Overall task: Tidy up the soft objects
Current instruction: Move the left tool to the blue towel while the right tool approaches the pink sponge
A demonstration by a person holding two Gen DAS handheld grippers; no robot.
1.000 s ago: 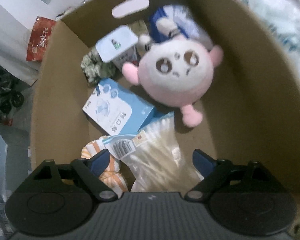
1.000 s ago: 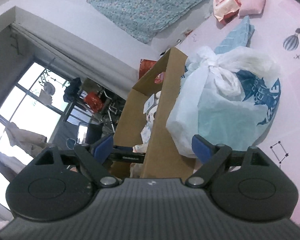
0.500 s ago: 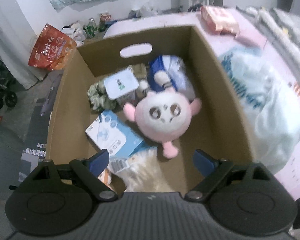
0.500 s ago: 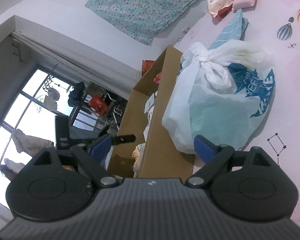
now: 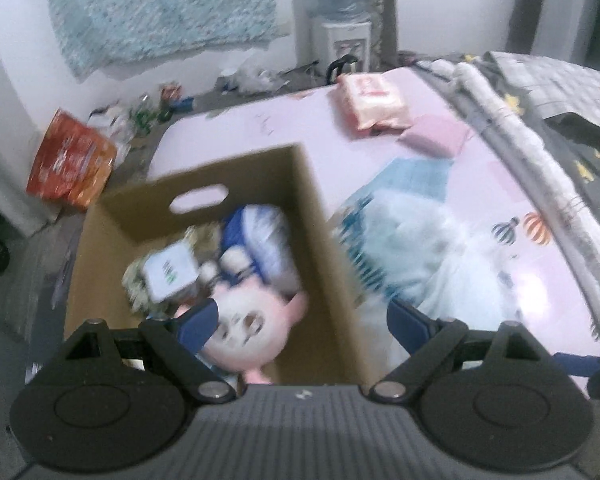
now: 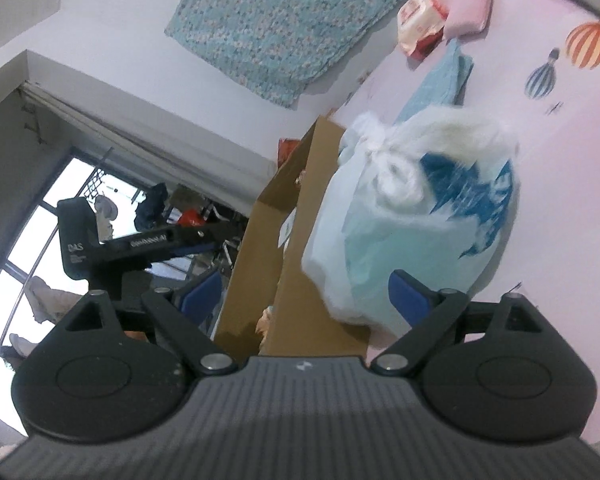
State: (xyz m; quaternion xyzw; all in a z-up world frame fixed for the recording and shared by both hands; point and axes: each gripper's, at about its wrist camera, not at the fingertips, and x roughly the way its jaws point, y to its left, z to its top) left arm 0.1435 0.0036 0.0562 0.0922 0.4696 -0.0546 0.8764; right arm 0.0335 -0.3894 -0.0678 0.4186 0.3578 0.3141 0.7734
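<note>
An open cardboard box (image 5: 311, 208) stands at the edge of a pink mat. In it lie a round pink plush (image 5: 252, 332), a blue-and-white packet (image 5: 264, 236) and a small white box (image 5: 170, 274). My left gripper (image 5: 301, 320) hangs open above the box's near right wall, holding nothing. Against the box's right side leans a tied white plastic bag (image 5: 431, 256) with blue print. The right wrist view shows the same bag (image 6: 411, 220) and box (image 6: 296, 272) from the side. My right gripper (image 6: 305, 296) is open and empty just short of the bag.
On the mat beyond the bag lie a folded blue towel (image 5: 415, 176), a pink pillow (image 5: 435, 136) and a pink wipes packet (image 5: 373, 106). A grey blanket (image 5: 559, 120) borders the right. A red bag (image 5: 70, 160) sits on the floor left of the box.
My left gripper has risen out of the box and tilted up, so the mat and bag now show. My right gripper has edged nearer the bag, its jaws slightly wider.
</note>
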